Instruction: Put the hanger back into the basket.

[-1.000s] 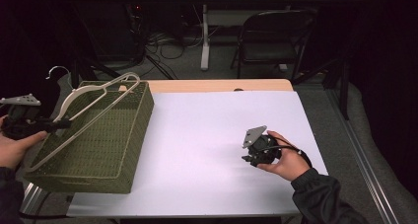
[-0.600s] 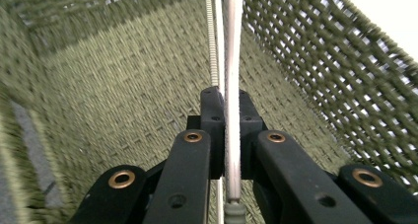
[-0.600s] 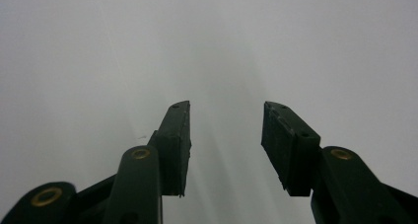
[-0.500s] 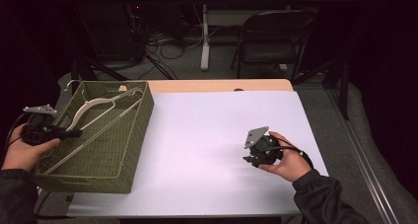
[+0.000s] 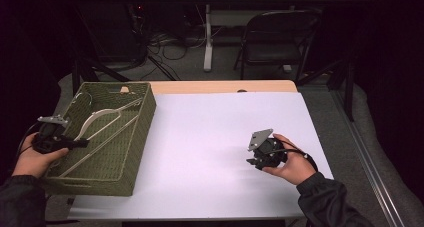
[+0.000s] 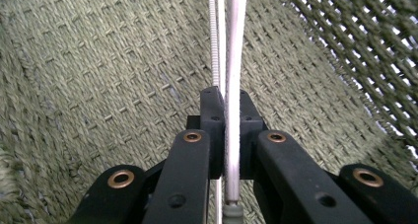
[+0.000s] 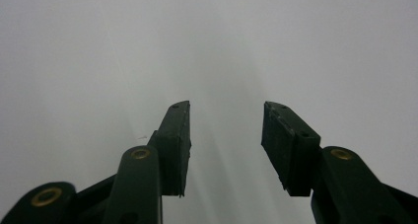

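Observation:
A white clothes hanger [image 5: 104, 115] lies slanted inside the green woven basket [image 5: 145, 118] at the table's left. My left gripper [image 5: 81, 143] reaches over the basket's left wall and is shut on the hanger's lower bar. In the left gripper view the white hanger bar [image 6: 234, 46] runs straight up between the pads of my left gripper [image 6: 226, 98], with the basket's weave [image 6: 98, 76] close behind. My right gripper [image 5: 253, 162] rests in a hand on the white table top at the right. In the right gripper view my right gripper [image 7: 226, 111] stands open with nothing between the jaws.
The white table top [image 5: 215, 132] stretches between the basket and the right hand, with a wooden strip [image 5: 220, 86] at its far edge. A folding chair [image 5: 275, 42] and cables stand on the floor beyond the table.
The left hand has come down and the hanger, first raised above the basket's rim, has sunk inside the basket. The right hand has kept still.

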Tool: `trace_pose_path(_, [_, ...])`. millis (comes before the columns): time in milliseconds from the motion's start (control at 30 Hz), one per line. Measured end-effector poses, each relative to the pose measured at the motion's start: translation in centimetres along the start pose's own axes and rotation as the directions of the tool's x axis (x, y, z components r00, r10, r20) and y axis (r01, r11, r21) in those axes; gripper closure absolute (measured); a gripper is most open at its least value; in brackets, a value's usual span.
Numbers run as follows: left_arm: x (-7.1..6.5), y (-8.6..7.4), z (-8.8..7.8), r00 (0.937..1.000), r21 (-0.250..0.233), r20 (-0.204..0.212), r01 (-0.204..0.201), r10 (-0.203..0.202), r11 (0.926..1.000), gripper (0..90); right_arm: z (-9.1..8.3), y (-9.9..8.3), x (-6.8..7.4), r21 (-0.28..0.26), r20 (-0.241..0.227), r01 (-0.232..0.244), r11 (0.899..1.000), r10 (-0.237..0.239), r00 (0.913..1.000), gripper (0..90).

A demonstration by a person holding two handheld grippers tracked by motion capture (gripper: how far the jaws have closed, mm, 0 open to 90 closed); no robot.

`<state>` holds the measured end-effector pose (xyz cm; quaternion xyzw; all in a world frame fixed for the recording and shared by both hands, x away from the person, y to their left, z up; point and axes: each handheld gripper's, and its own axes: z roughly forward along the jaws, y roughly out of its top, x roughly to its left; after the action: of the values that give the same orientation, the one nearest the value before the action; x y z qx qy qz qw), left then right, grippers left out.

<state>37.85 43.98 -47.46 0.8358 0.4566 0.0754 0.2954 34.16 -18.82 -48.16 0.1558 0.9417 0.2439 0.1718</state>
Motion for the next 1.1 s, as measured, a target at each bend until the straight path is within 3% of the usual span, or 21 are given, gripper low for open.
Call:
trace_pose_path(333, [-0.2, -0.2, 0.3, 0.9992, 0.016, -0.039, 0.011, -0.011, 0.9998, 86.0, -0.1, -0.2, 0.0, -0.011, -0.003, -0.008, 1.000, 0.008, 1.0000, 53.9])
trace_pose_path(367, [-0.2, -0.2, 0.2, 0.9987, 0.010, -0.048, 0.018, -0.018, 0.9998, 81.4, -0.2, -0.2, 0.0, -0.008, -0.004, -0.008, 1.000, 0.008, 1.0000, 53.9])
trace_pose_path(400, [-0.2, -0.2, 0.0, 0.9978, -0.013, -0.057, 0.033, -0.033, 0.9994, 81.4, -0.2, -0.2, 0.0, -0.008, -0.004, -0.008, 1.000, 0.008, 1.0000, 53.9])
trace_pose_path(433, [-0.1, -0.3, -0.2, 0.9963, -0.043, -0.072, 0.045, -0.048, 0.9981, 74.3, -0.3, -0.2, 0.0, -0.001, -0.005, -0.009, 1.000, 0.009, 0.9999, 53.9])
trace_pose_path(467, [0.0, -0.4, -0.5, 0.9939, -0.074, -0.091, 0.056, -0.063, 0.9957, 66.7, -0.2, -0.3, 0.0, -0.029, 0.004, -0.012, 1.000, 0.012, 0.9999, 53.9])
trace_pose_path(500, [0.0, -0.5, -1.2, 0.9911, -0.132, -0.110, 0.060, -0.075, 0.9895, 55.7, -0.4, -0.3, 0.0, -0.014, -0.001, -0.012, 1.000, 0.012, 0.9999, 53.7])
trace_pose_path(533, [0.0, -0.5, -1.2, 0.9911, -0.132, -0.110, 0.060, -0.075, 0.9895, 52.2, -0.4, -0.3, 0.0, -0.014, -0.001, -0.012, 1.000, 0.012, 0.9999, 53.7])
trace_pose_path(633, [-0.1, -0.5, -2.4, 0.9870, -0.192, -0.139, 0.052, -0.080, 0.9801, 44.6, -0.6, -0.3, 0.0, -0.023, 0.004, -0.018, 1.000, 0.018, 0.9998, 51.9])
trace_pose_path(767, [-0.5, -0.3, -4.2, 0.9891, -0.233, -0.118, 0.060, -0.089, 0.9708, 43.2, -0.9, -0.5, 0.0, -0.036, 0.013, -0.032, 0.999, 0.032, 0.9994, 48.5])
trace_pose_path(900, [-1.1, -0.1, -5.9, 0.9878, -0.251, -0.124, 0.061, -0.094, 0.9660, 42.7, -1.3, -0.6, 0.0, -0.041, 0.011, -0.041, 0.998, 0.041, 0.9991, 47.2])
trace_pose_path(1033, [-2.3, -0.1, -7.3, 0.9872, -0.280, -0.126, 0.059, -0.097, 0.9581, 41.4, -1.5, -0.8, 0.0, -0.056, 0.014, -0.058, 0.997, 0.059, 0.9982, 46.4])
trace_pose_path(1100, [-3.3, 0.1, -7.8, 0.9869, -0.283, -0.135, 0.046, -0.087, 0.9580, 41.0, -1.8, -0.9, 0.0, -0.049, 0.032, -0.055, 0.997, 0.057, 0.9979, 45.9])
